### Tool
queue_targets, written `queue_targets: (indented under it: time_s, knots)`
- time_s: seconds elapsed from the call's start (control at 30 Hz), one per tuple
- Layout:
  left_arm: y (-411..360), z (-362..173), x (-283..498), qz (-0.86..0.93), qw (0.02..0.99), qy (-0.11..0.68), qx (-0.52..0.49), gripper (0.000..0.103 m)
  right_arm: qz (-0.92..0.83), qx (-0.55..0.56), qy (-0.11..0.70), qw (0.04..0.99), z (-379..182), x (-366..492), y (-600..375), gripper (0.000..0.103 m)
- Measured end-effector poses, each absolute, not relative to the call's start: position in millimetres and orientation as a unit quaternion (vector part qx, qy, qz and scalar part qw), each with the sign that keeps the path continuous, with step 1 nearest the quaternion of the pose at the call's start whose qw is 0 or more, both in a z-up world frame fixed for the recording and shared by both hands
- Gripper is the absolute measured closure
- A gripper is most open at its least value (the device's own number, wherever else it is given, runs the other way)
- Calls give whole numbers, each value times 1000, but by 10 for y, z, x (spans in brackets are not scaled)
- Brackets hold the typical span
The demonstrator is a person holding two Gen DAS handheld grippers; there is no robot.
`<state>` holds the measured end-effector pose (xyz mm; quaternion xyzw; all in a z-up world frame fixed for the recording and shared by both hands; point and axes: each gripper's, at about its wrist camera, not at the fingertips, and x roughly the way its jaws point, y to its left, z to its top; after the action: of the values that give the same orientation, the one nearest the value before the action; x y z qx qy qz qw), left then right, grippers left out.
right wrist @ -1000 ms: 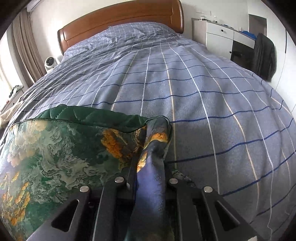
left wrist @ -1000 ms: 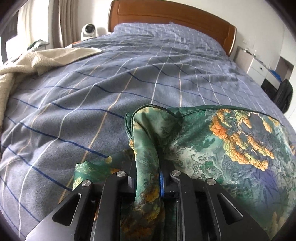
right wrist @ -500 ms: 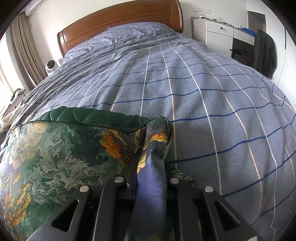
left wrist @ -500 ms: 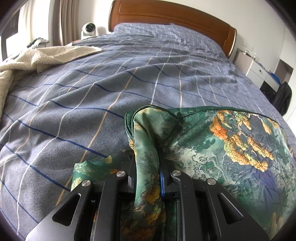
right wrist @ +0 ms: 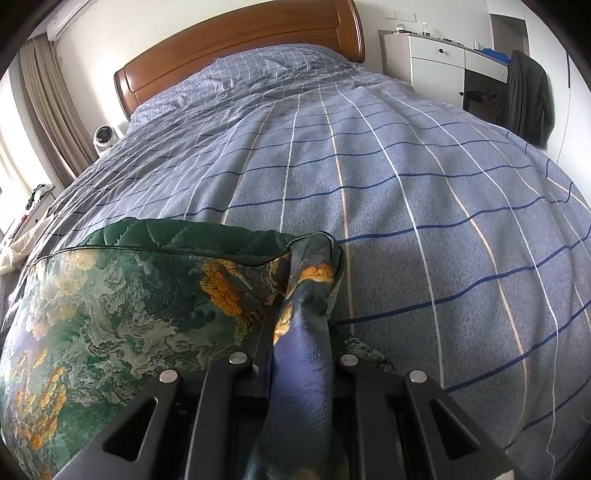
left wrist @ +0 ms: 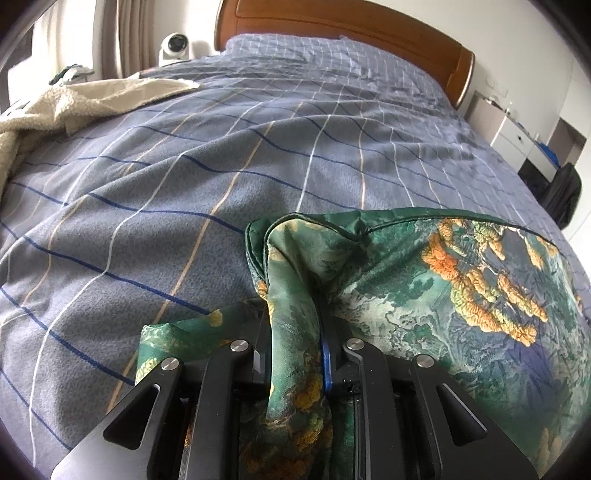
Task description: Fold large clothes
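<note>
Left wrist view: the left claw point(left wrist: 293, 328) is clamped on a bunched corner of the green printed garment point(left wrist: 461, 295), a gathered fold of cloth running up between its two black fingers point(left wrist: 229, 373). The garment spreads to the right across the near part of the bed point(left wrist: 184, 177), its piped edge lying on the blue checked cover; a smaller flap pokes out to the left of the claw. A cream fleece blanket point(left wrist: 55, 110) lies on the bed's far left side, well apart from the garment. Beyond it stand a wooden headboard point(left wrist: 351, 26) and a small white camera point(left wrist: 176, 44).

Right wrist view: the right claw point(right wrist: 299, 332) grips the garment's point(right wrist: 129, 314) other corner, a purple-blue twist of fabric pinched between its fingers point(right wrist: 362, 373). The garment extends to the left over the bed point(right wrist: 406, 184), showing a quilted dark green lining along its far edge. A white cabinet point(right wrist: 436, 59) and a dark garment hanging point(right wrist: 528, 96) stand at the right of the room.
</note>
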<state>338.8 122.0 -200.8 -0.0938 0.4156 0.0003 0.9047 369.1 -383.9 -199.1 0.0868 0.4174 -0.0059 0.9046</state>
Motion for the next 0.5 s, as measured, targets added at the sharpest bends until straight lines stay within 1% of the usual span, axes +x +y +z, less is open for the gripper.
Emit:
queue_targets:
  time_s: [0.1,0.13,0.2,0.27,0.3,0.33,0.37,0.4,0.47,0.5]
  knots:
    - [1219,-1982,3353,6,909,407,-93,82,-6,88,418,904,-1993,3697,-3840,86]
    - [1224,-1969,3337,8,910,403,-94,79,-4,90,417,904,-1993,3694,-3841,86]
    - [1244,-1916,3268,24,913,396,-98,66,-1,98,415,904,-1987,3685,-3867,85]
    - [1295,-1833,3215,42,909,402,-104,30,5,109,418,902,-1969,3687,-3904,84]
    - [1332,-1780,3204,38,905,408,-110,25,13,120,428,896,-1952,3710,-3940,83]
    - [1376,-1698,3171,27,903,413,-120,23,19,129,440,888,-1921,3745,-3987,81]
    - [1419,-1602,3109,25,902,412,-126,22,20,134,449,883,-1875,3762,-4027,72]
    - [1445,-1498,3020,27,905,405,-128,22,11,136,450,883,-1770,3749,-4078,59]
    - [1445,-1260,2795,25,916,383,-119,17,-1,132,427,894,-1557,3653,-4153,50]
    - [1421,-1168,2720,21,920,375,-113,15,-3,128,407,905,-1409,3561,-4195,50]
